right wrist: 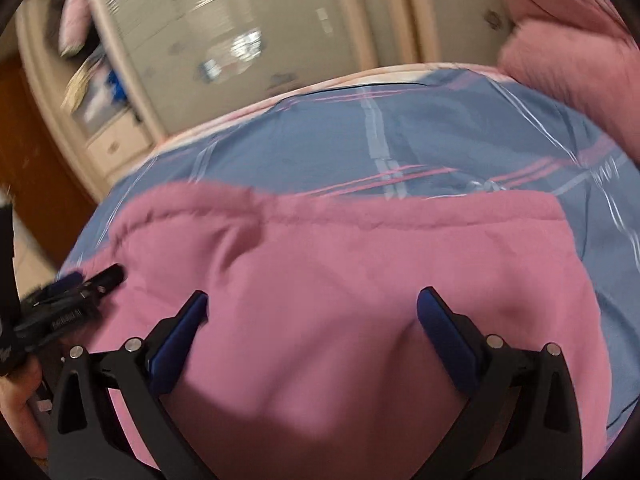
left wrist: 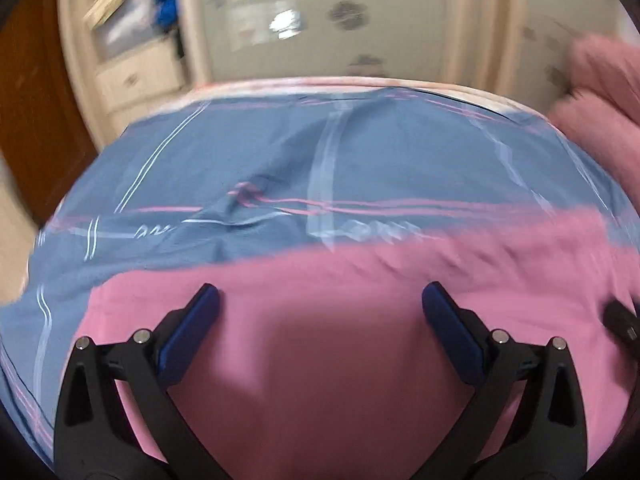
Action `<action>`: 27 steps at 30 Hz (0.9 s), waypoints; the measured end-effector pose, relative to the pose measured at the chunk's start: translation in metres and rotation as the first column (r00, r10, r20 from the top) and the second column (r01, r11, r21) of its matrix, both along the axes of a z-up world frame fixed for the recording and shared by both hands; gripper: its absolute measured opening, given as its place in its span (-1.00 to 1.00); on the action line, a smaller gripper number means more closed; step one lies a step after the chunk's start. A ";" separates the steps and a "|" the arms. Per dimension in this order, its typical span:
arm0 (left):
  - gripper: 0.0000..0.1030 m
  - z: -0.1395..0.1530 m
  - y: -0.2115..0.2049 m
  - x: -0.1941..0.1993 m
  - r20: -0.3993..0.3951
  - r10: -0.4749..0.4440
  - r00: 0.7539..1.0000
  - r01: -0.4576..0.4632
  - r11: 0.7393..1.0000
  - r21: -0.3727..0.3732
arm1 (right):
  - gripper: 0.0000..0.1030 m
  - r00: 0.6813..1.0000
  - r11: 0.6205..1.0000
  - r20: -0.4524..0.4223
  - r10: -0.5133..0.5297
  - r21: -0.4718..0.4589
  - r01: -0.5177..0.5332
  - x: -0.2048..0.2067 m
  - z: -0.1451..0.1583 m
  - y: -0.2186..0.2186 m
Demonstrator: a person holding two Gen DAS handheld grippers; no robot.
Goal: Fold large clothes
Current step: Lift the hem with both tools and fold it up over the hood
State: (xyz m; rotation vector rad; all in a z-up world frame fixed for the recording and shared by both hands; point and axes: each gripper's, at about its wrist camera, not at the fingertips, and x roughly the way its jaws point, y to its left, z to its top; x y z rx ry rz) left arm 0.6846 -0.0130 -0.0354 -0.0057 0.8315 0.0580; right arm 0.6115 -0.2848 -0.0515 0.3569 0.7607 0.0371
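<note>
Both tongs stand spread with nothing between them. Left wrist view: left gripper (left wrist: 320, 300) hangs over the pink garment (left wrist: 340, 320) lying on the blue bedsheet (left wrist: 240, 152), near the bed's near edge. Right wrist view: right gripper (right wrist: 312, 308) sits above the garment's middle, its long axis running left-right, the far hem ahead

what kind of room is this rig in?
Most likely a bedroom. The pink garment lies on a bed with a blue striped sheet, a cream wardrobe with frosted sliding doors stands behind it, and a pink fluffy blanket is piled at the bed's far corner.
</note>
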 end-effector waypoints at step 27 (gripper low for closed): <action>0.96 0.039 0.049 -0.268 0.241 0.176 0.954 -0.157 0.983 -0.093 | 0.97 0.857 0.854 0.044 -0.513 0.123 0.505 -0.202 0.006 -0.132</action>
